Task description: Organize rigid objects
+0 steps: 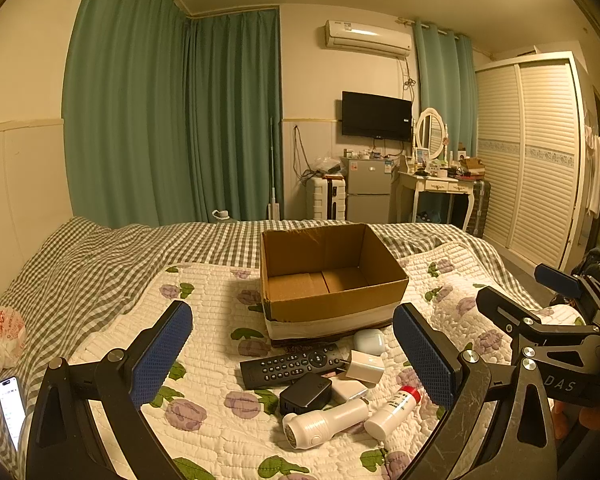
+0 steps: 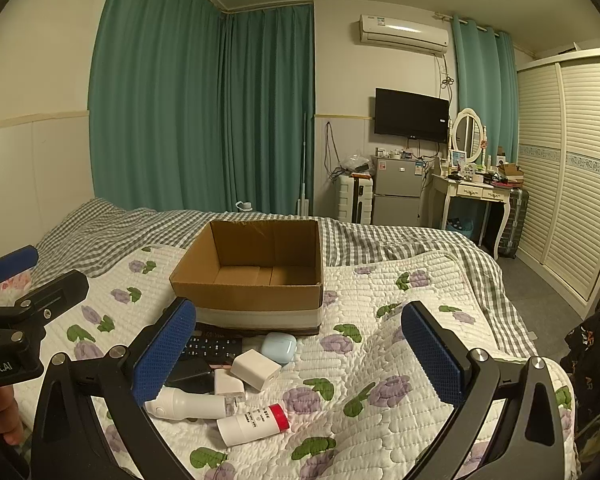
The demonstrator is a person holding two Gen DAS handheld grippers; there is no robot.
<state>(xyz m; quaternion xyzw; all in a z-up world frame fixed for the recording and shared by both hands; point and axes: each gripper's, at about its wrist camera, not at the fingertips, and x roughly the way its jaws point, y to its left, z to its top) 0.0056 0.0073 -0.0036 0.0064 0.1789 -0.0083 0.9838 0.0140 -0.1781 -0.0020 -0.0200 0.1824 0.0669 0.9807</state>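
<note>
resting on a flowered quilt (image 1: pixel 204 432) spread over a checked bedcover (image 1: pixel 100 256), an open cardboard box (image 1: pixel 332 276) stands upright with its inside bare. just in front of the box lies a cluster of small things: a black remote control (image 1: pixel 292 364) nearest the box's front wall, a pale blue earbud case (image 1: pixel 369 341) beside it, a white charger cube (image 1: pixel 366 366), a black adapter (image 1: pixel 305 394) and a flat white plug (image 1: pixel 350 390) touching one another, then a white handheld device (image 1: pixel 324 422) lying on its side and a white tube with a red cap (image 1: pixel 392 410) lying tilted next to it. left gripper (image 1: pixel 292 356): both blue-padded fingers spread wide, nothing between them, held above the near edge of the cluster. right gripper (image 2: pixel 300 348): fingers likewise spread wide and holding nothing; in its own view the left finger's pad (image 2: pixel 164 350) overlaps the remote control (image 2: pixel 214 347) and the handheld device (image 2: pixel 188 405), while the red-capped tube (image 2: pixel 254 424) and the charger cube (image 2: pixel 256 369) lie in the gap between the fingers. the right gripper also shows at the right edge of the left view. a phone (image 1: pixel 11 410) with a lit screen and a crumpled plastic bag (image 1: pixel 2 338) lie at the bed's left edge, well apart from the cluster.
</note>
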